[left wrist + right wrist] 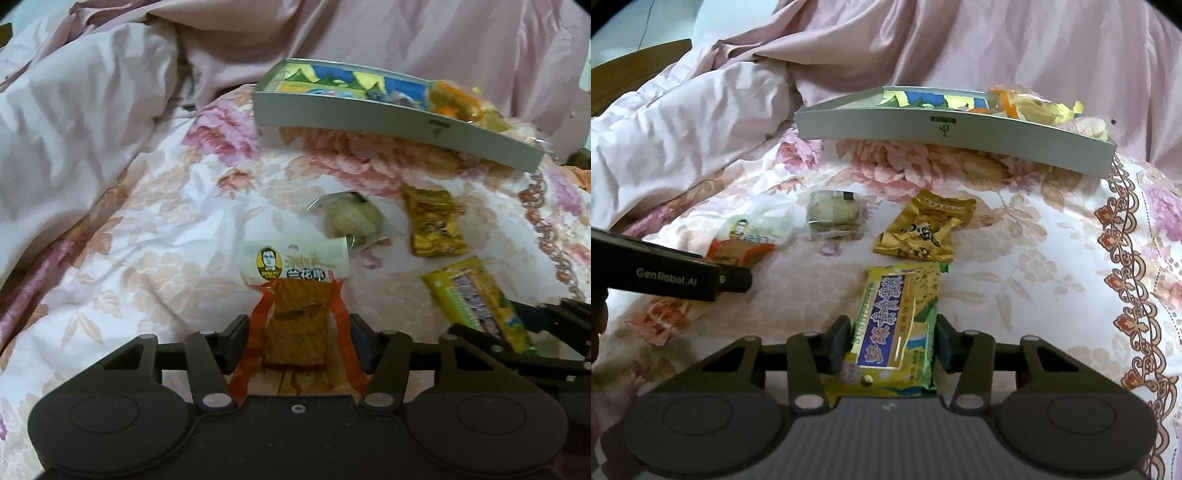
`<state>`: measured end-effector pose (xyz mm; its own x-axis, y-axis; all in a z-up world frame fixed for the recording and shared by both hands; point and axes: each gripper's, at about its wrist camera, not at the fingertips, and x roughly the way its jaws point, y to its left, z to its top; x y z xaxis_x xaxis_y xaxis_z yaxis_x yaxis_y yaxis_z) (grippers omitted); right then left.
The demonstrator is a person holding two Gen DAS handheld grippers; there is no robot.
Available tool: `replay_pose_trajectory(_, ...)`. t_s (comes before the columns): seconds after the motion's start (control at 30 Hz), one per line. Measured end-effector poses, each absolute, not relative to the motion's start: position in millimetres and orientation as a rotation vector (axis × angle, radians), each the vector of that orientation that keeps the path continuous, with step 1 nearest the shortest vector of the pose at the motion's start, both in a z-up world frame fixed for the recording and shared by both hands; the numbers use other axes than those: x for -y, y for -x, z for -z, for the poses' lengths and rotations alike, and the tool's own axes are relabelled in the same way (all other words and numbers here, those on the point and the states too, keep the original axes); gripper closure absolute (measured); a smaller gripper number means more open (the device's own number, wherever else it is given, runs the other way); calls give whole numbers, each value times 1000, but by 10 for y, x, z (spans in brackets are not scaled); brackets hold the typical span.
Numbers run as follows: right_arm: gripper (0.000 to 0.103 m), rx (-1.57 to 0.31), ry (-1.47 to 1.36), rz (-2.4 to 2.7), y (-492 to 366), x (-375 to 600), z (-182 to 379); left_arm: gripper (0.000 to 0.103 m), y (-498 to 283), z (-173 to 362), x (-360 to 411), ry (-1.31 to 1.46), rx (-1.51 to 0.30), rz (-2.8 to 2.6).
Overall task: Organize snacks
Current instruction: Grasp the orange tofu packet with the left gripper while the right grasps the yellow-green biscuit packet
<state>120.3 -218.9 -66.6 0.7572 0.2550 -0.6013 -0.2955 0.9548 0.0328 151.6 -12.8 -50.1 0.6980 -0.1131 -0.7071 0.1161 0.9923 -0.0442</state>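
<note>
Between the left gripper [297, 334] pads sits the orange-edged dried-tofu pack [295, 325], jaws partly closed on its sides; the right gripper [892, 343], likewise, clamps the yellow-green biscuit bar [897, 328], both probably bound for the grey box [923, 129] well ahead. Ahead of the jaws lie a gold packet [923, 230] and a clear-wrapped cake [833, 218]; the left tool's side reads "GenRobot.AI", other print is too blurred to read.

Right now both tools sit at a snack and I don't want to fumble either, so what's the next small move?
Probably lift both together toward the grey box. The left tool looks closed on the orange-edged tofu packet, the right tool on the yellow-green biscuit bar; the box already holds snacks.
</note>
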Motion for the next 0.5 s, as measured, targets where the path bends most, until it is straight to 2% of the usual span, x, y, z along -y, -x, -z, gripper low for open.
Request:
replay_pose_trajectory(0.27, 57, -549, 215, -300, -1103, 2061, 608, 50, -1483, 500, 171, 1, -781, 155)
replay_pose_trajectory(0.33, 57, -547, 248, -296, -1093, 2022, 624, 47, -1492, 523, 183, -18, -794, 164)
replay_pose_trajectory(0.4, 56, -558, 244, -298, -1105, 2022, 627, 37, -1504, 543, 189, -19, -809, 179)
replay_pose_trajectory(0.5, 52, -592, 206, -303, -1158, 2073, 629, 35, -1508, 572, 220, -56, -823, 184)
